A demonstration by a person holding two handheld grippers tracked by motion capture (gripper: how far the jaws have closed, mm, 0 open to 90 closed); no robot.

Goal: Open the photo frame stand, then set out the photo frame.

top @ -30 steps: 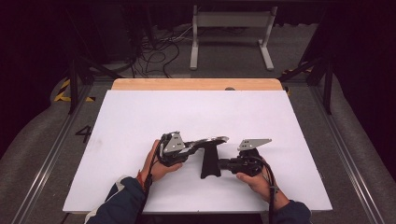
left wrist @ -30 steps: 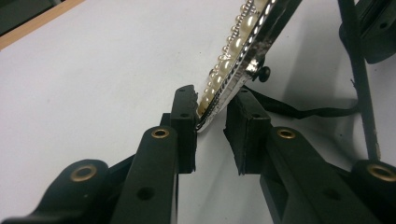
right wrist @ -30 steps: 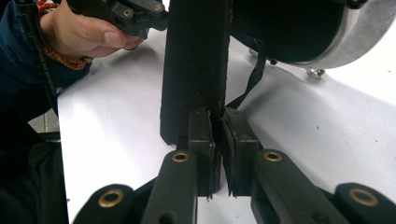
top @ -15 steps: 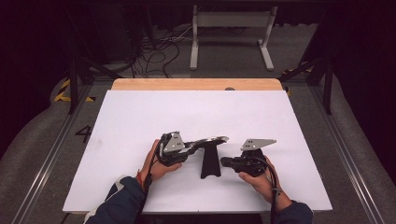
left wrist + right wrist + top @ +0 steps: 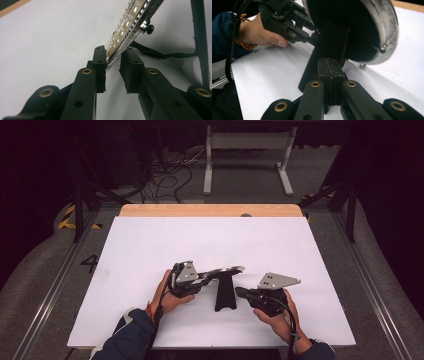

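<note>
Left gripper (image 5: 112, 63) clamped on rim of round pearl-edged silver frame (image 5: 130, 22), held above white table (image 5: 150, 250); black stand (image 5: 225, 292) propped beneath. Right gripper (image 5: 329, 67) just closed empty, beside stand.

The right gripper (image 5: 241, 293) now sits farther back from the frame's black stand (image 5: 225, 295), lifted slightly off the table, its jaws having just been closing, empty, pads pressed together.

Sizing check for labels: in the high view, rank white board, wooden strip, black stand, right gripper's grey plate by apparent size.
1. white board
2. wooden strip
3. black stand
4. right gripper's grey plate

The stand and plate look close in size, so that order is unsure.
</note>
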